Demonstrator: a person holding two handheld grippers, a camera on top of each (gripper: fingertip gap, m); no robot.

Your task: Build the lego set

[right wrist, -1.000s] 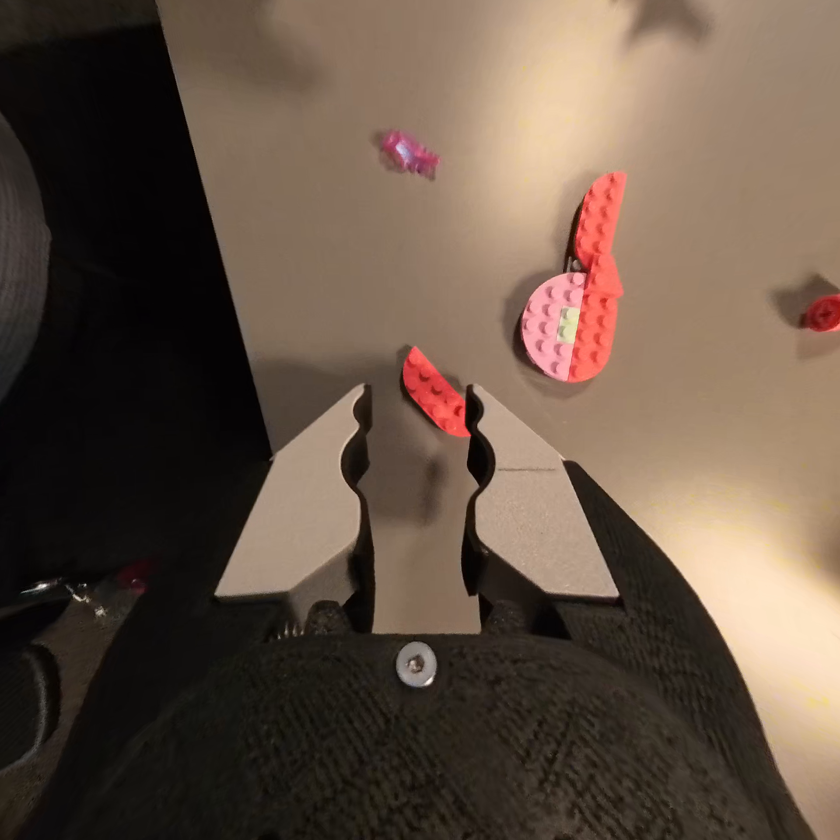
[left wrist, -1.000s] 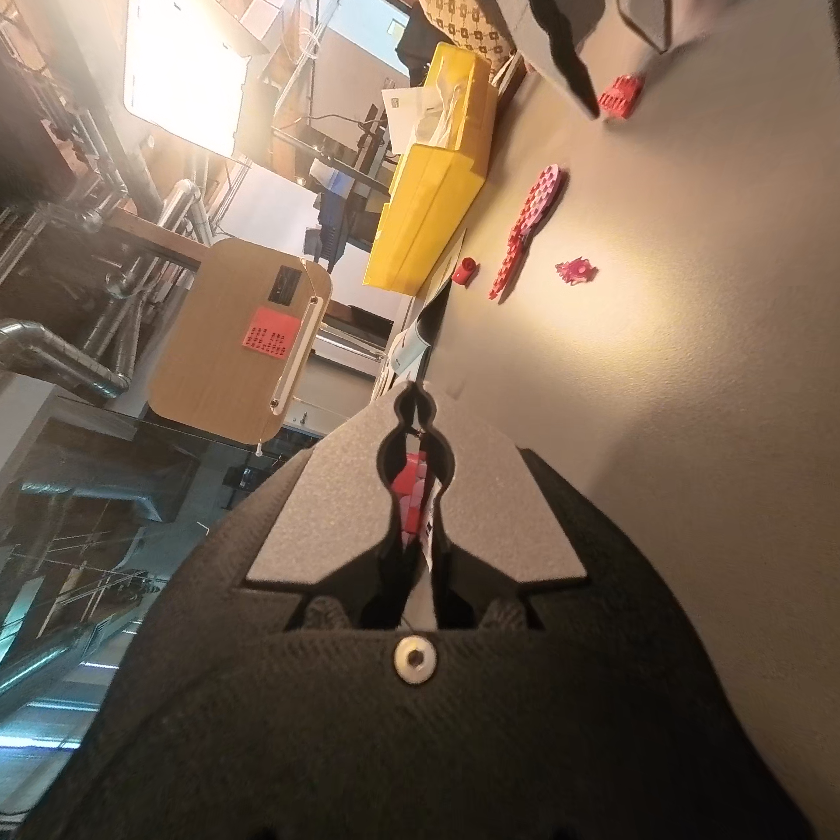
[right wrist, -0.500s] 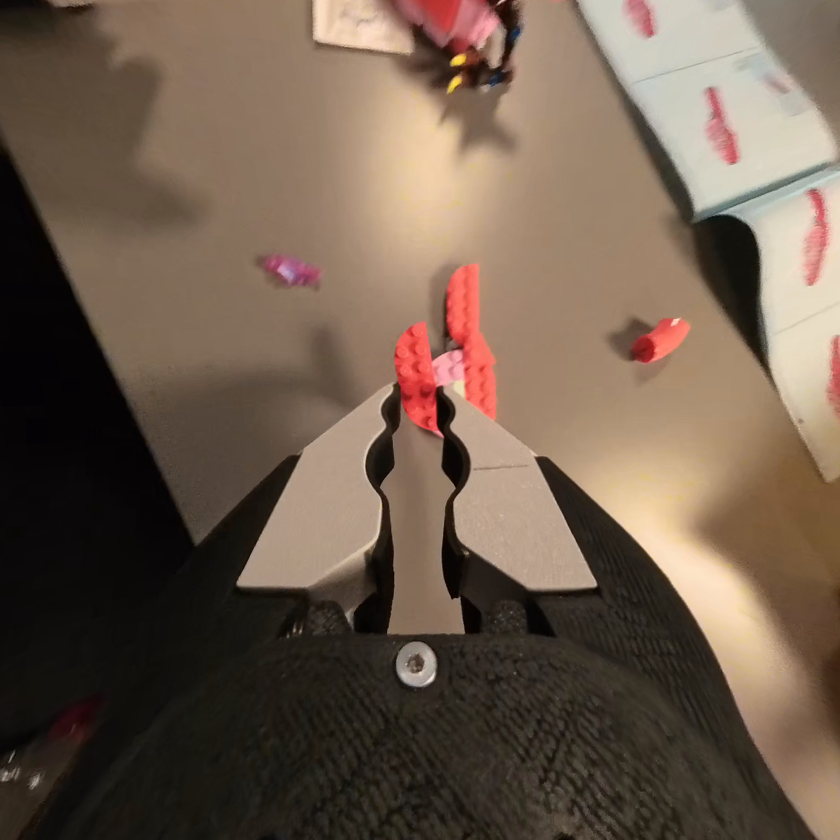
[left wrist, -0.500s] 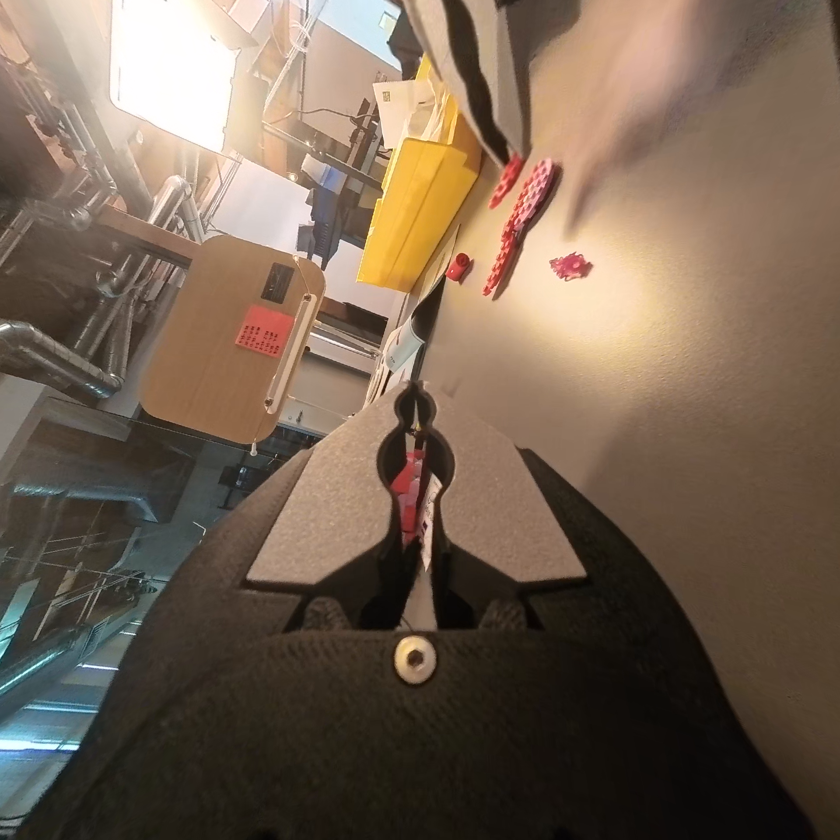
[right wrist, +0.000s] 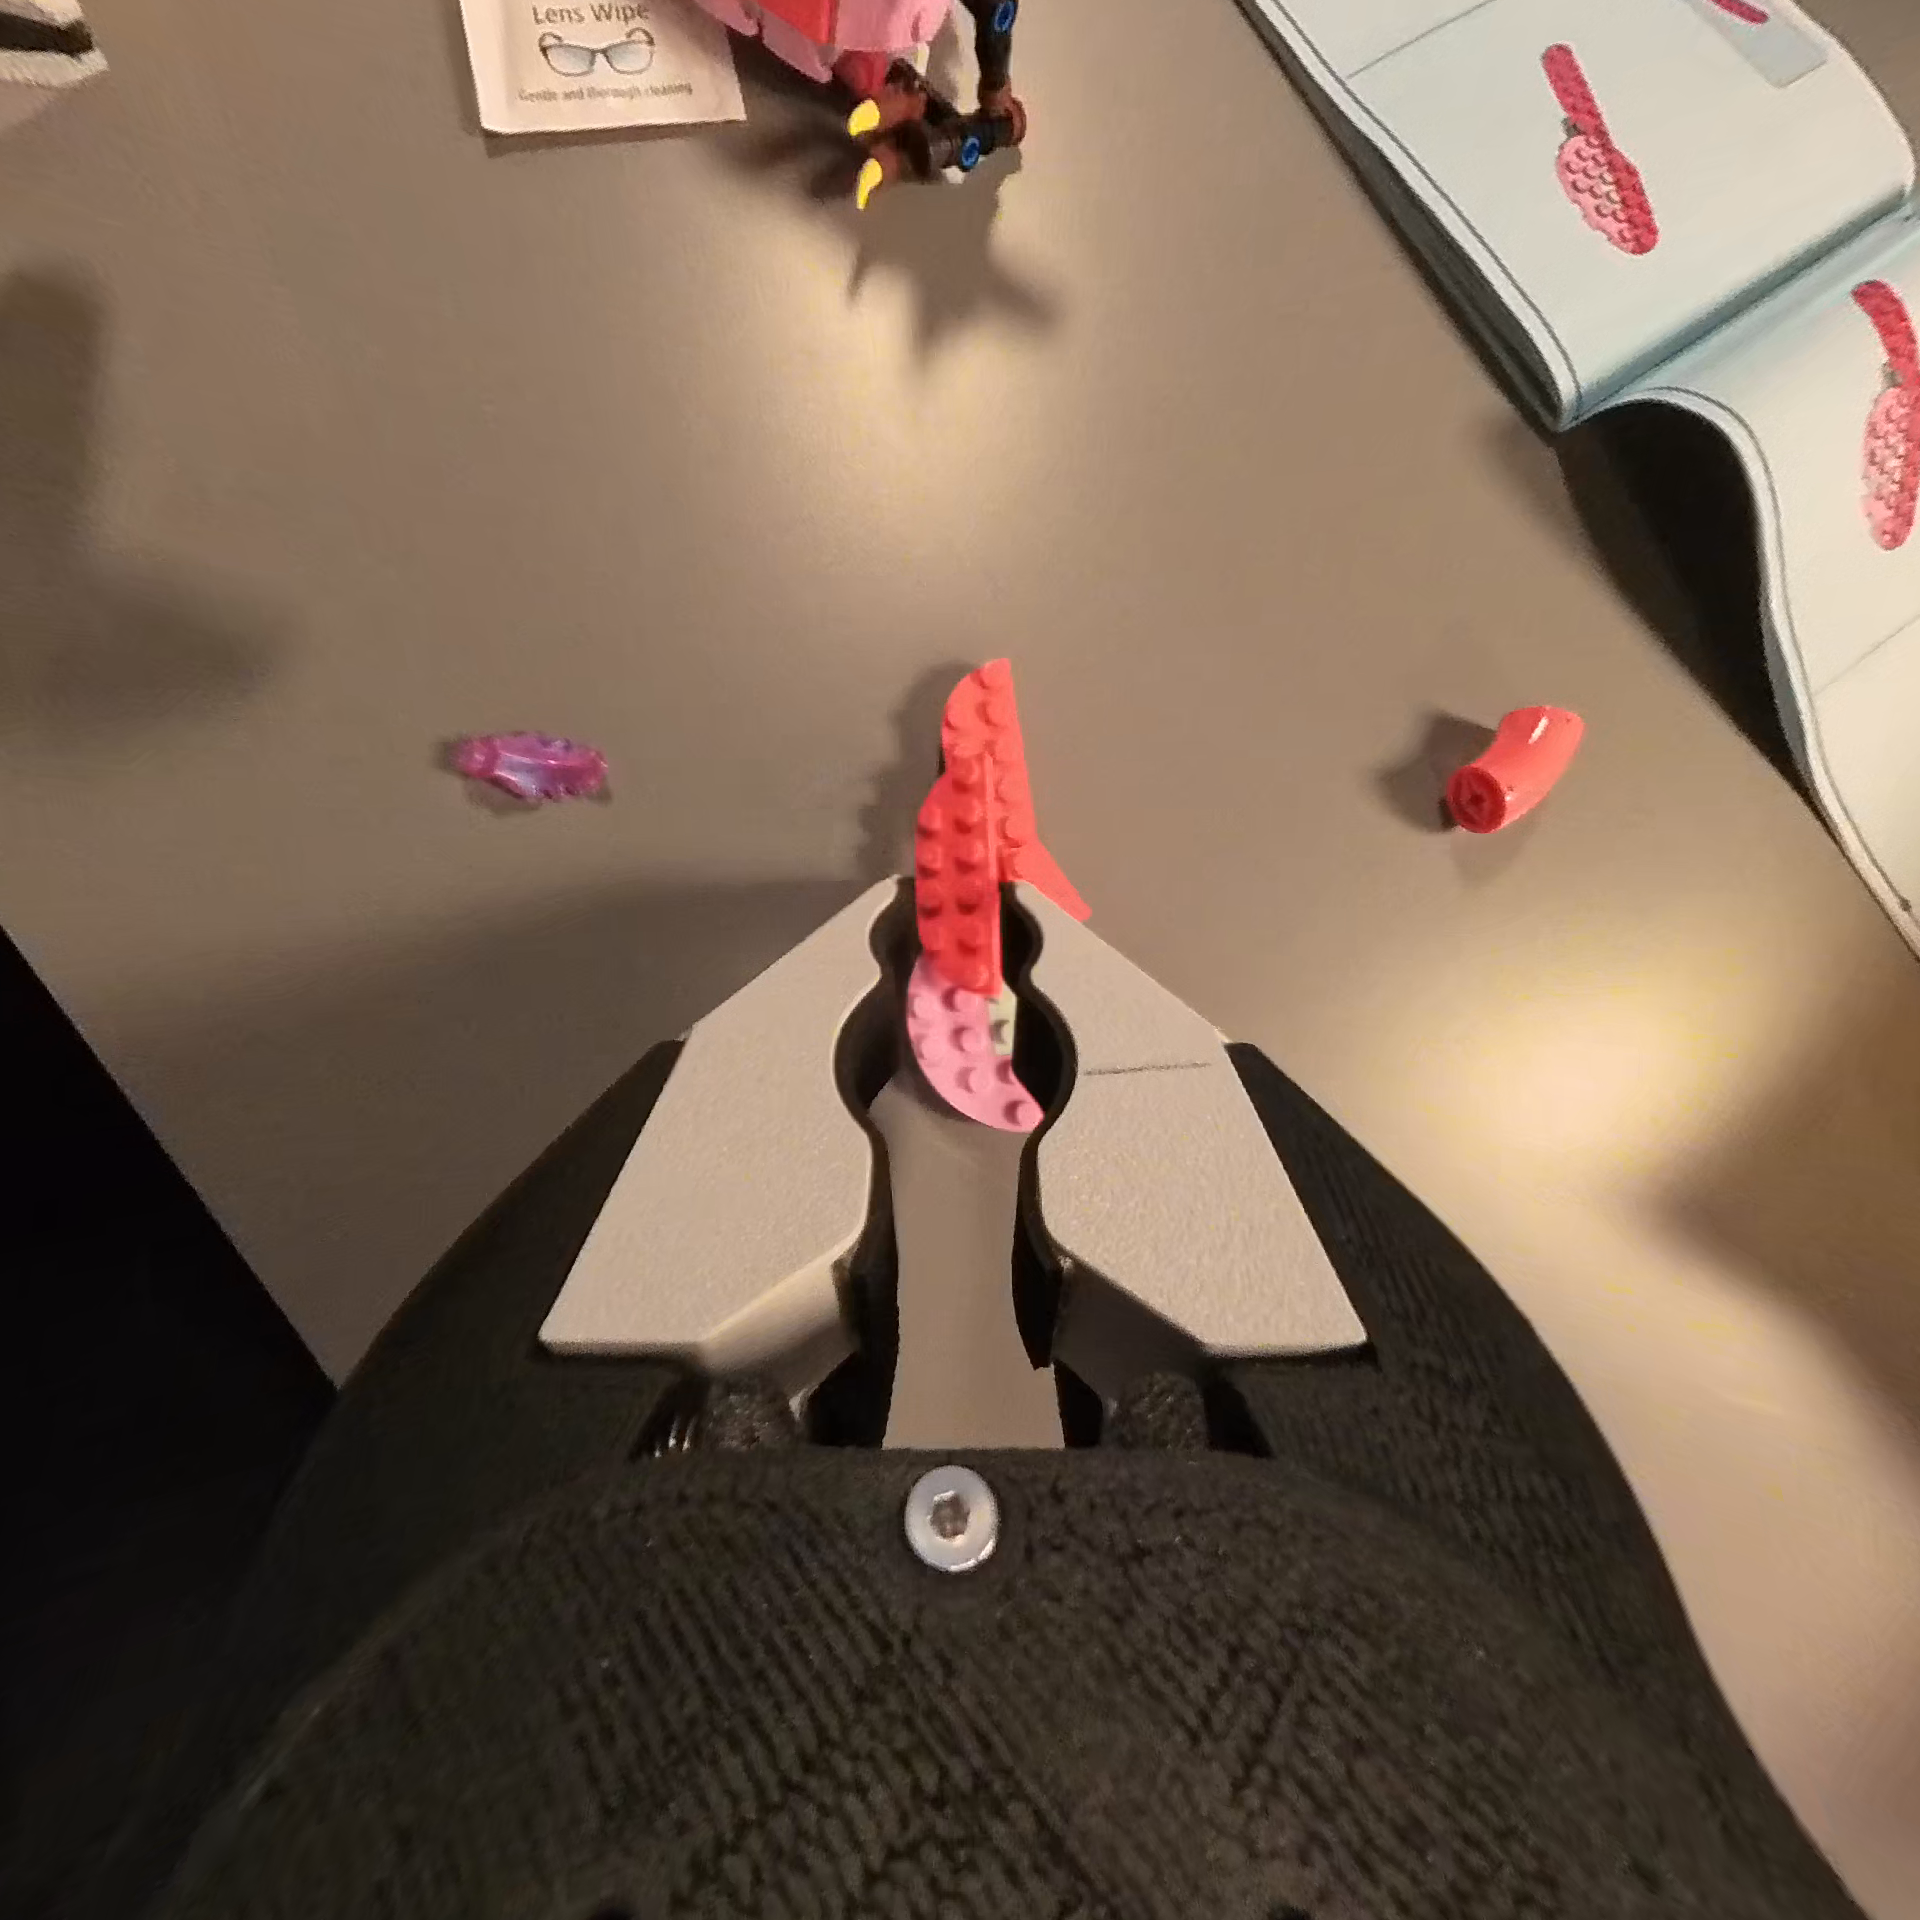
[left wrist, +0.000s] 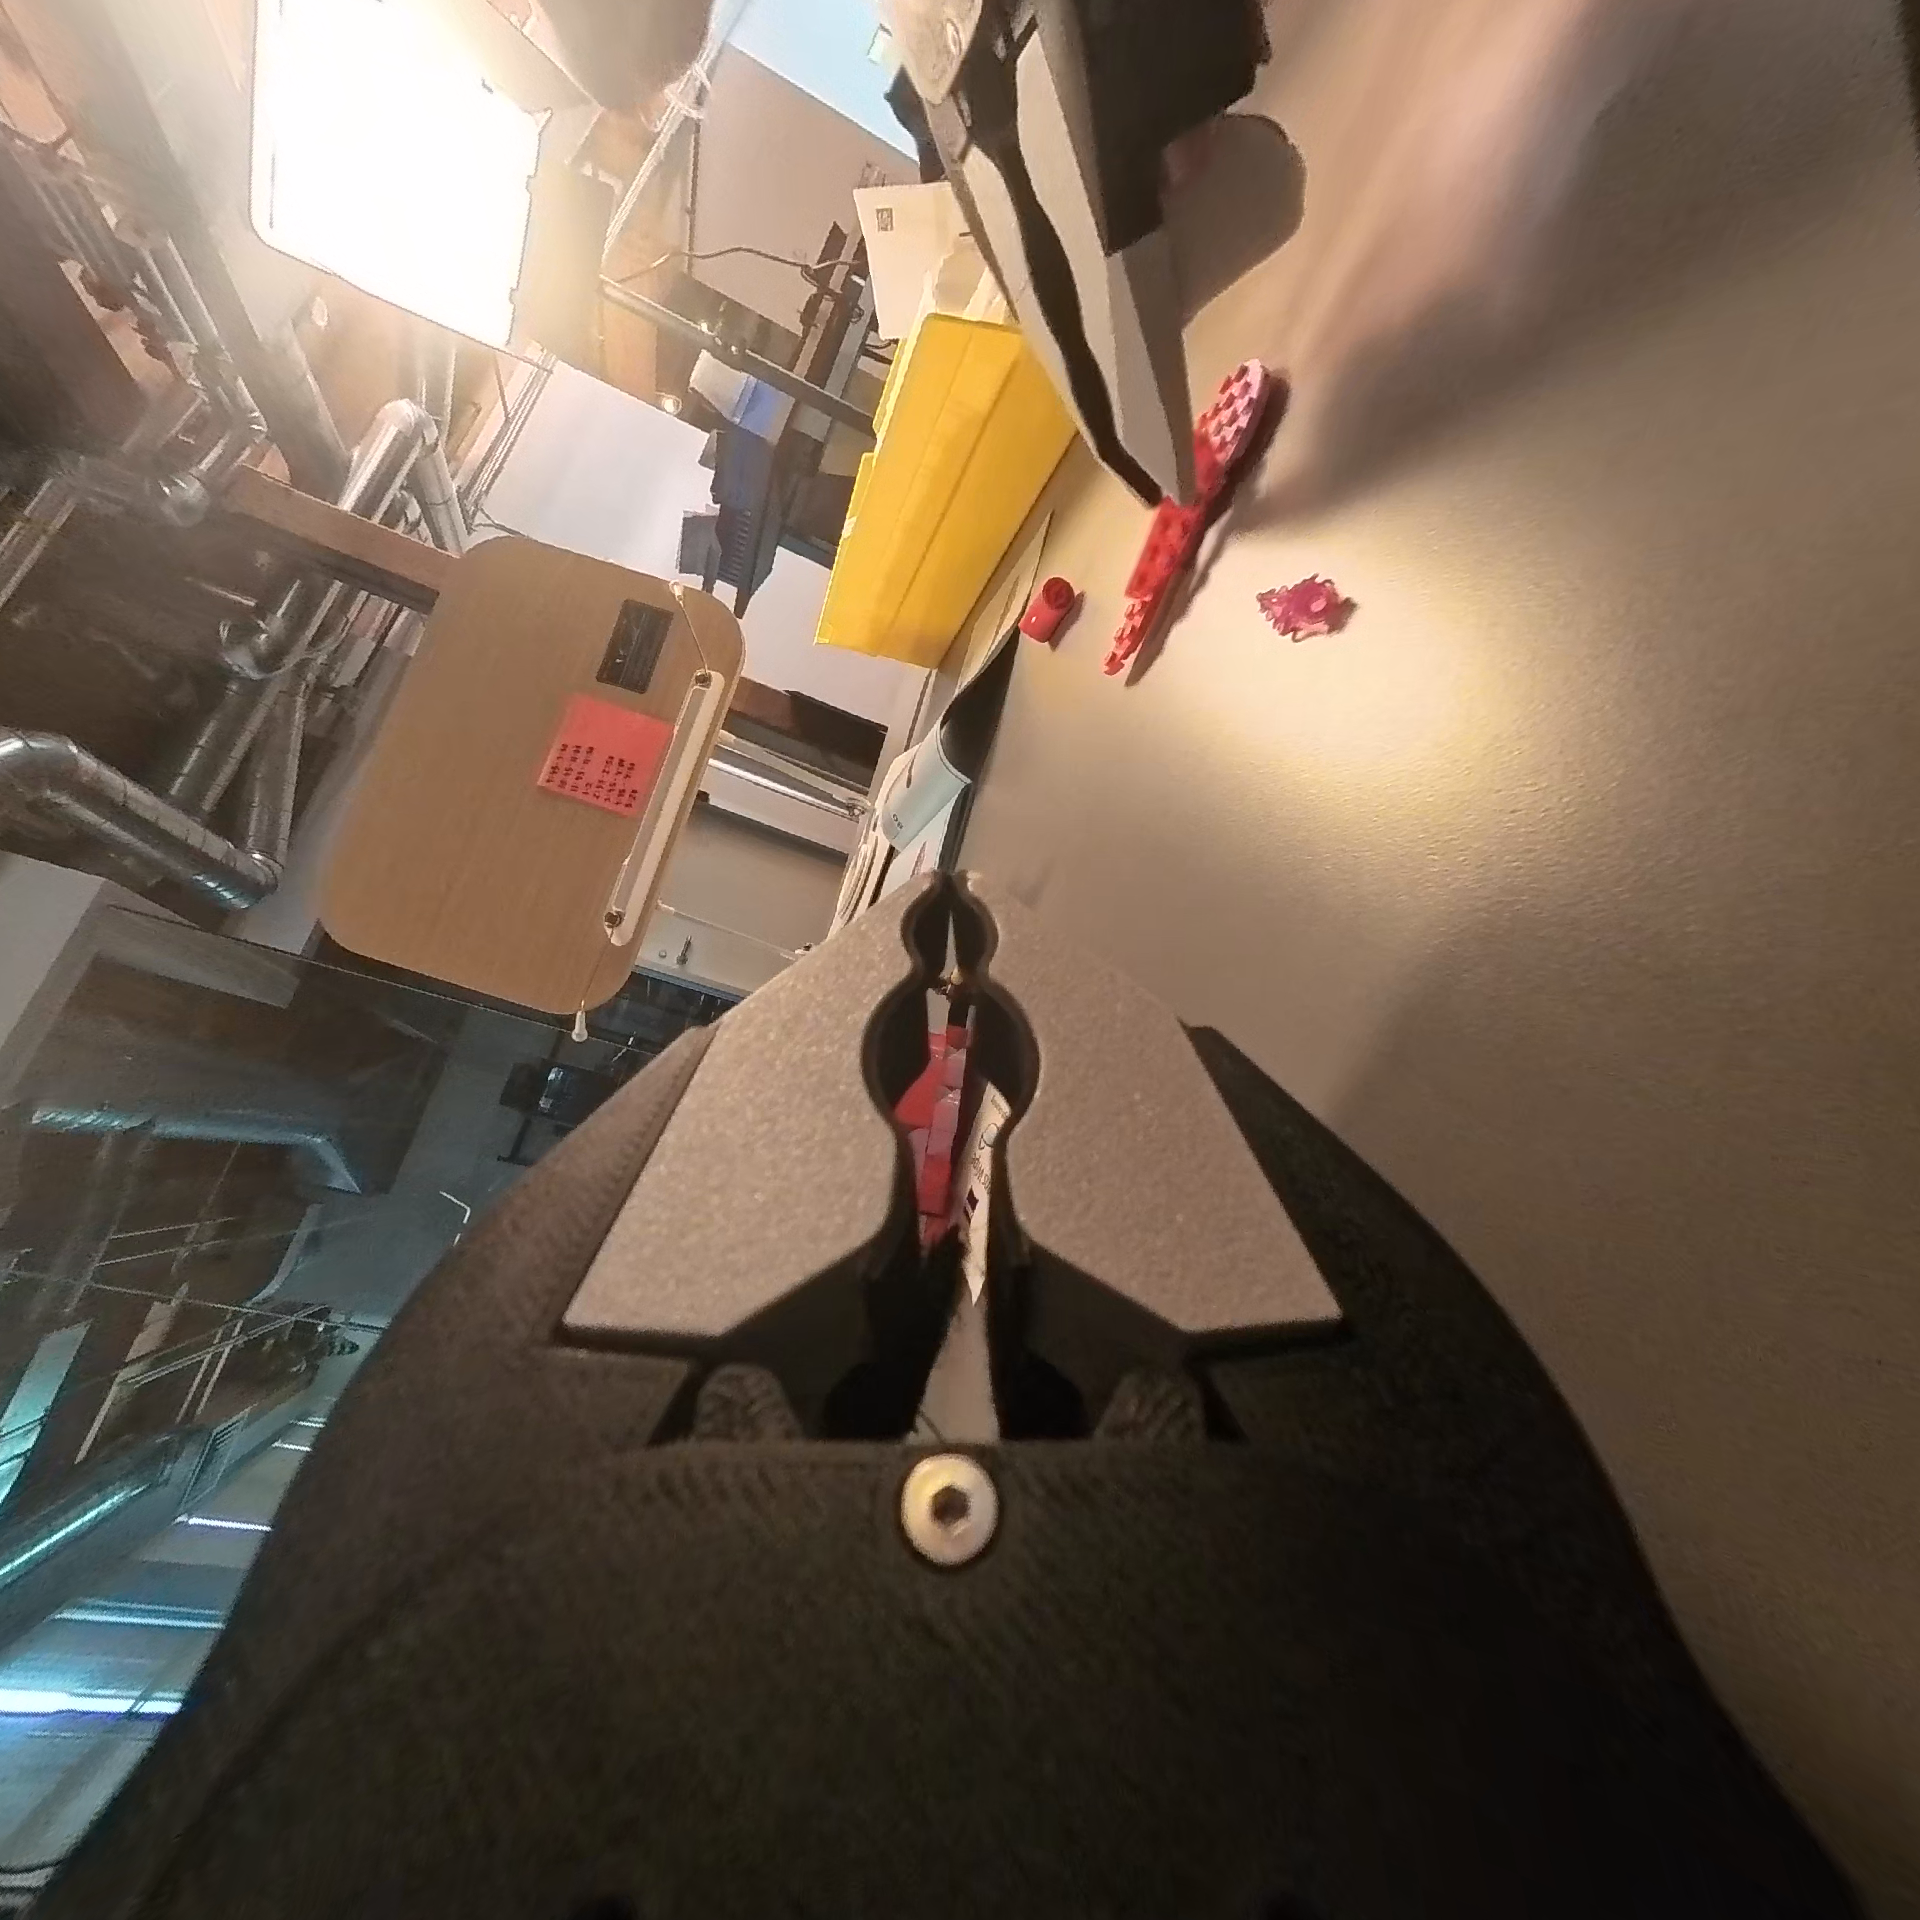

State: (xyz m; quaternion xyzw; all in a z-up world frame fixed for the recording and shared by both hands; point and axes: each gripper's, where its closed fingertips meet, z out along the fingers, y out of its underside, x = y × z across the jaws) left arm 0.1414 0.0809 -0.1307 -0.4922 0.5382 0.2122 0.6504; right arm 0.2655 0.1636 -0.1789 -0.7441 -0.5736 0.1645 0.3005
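Observation:
My right gripper [right wrist: 961, 894] is shut on a red half-round studded plate [right wrist: 961, 862], held on edge. It holds it right over a flat assembly of pink [right wrist: 961, 1049] and red plates [right wrist: 992, 717] lying on the grey table [right wrist: 623, 468]. In the left wrist view the right gripper [left wrist: 1164, 473] has its tips down on that assembly [left wrist: 1231, 416]. My left gripper [left wrist: 951, 883] is shut, turned on its side beside the table. Red and pink bricks [left wrist: 935, 1122] and a white slip show through the hollows between its fingers.
A clear purple piece [right wrist: 530, 767] lies to the left and a red curved tube [right wrist: 1512, 767] to the right. An open pale-blue booklet [right wrist: 1714, 208] lies far right. A white packet [right wrist: 603, 62] and a red-pink brick model [right wrist: 914, 125] lie at the far edge. A yellow box [left wrist: 945, 520] stands beyond. The grippers' ends are close to 15 cm from one another.
My right gripper closed on the red half-round plate, lifted it and carried it over to the pink and red assembly. The left gripper stayed shut and hardly moved.

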